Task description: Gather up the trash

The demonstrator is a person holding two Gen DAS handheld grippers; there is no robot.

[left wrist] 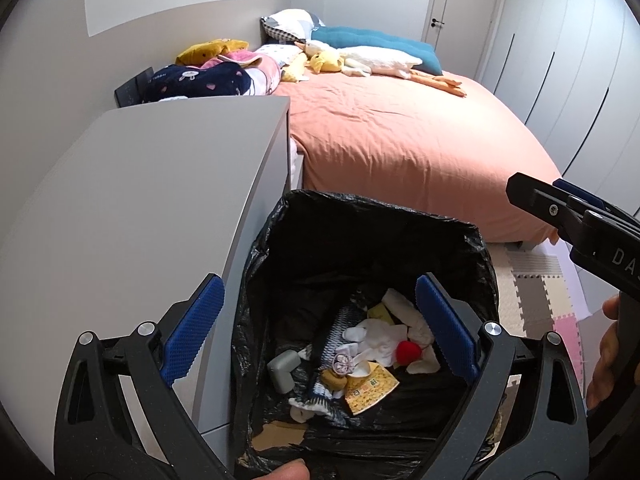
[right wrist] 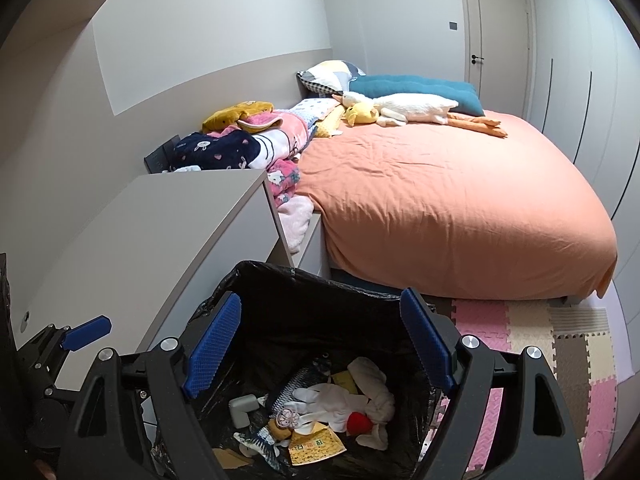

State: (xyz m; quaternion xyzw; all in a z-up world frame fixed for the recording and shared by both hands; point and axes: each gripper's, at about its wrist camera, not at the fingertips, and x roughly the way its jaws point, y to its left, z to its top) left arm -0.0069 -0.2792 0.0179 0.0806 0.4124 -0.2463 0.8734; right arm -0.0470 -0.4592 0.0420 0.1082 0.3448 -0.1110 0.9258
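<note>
A bin lined with a black trash bag (left wrist: 472,256) stands on the floor below both grippers; it also shows in the right wrist view (right wrist: 280,280). Inside lie white gloves (left wrist: 380,340), a red ball (left wrist: 409,351), a yellow packet (left wrist: 370,392), a grey plastic piece (left wrist: 283,368) and other scraps. My left gripper (left wrist: 318,334) is open and empty above the bin's opening. My right gripper (right wrist: 320,346) is open and empty above the same bin; it also shows at the right edge of the left wrist view (left wrist: 560,208).
A grey cabinet (left wrist: 160,184) stands left of the bin. A bed with an orange cover (left wrist: 400,140) holds pillows, folded blankets and plush toys (left wrist: 360,58). Foam puzzle mats (right wrist: 560,344) cover the floor on the right. Wardrobe doors (left wrist: 580,80) line the right wall.
</note>
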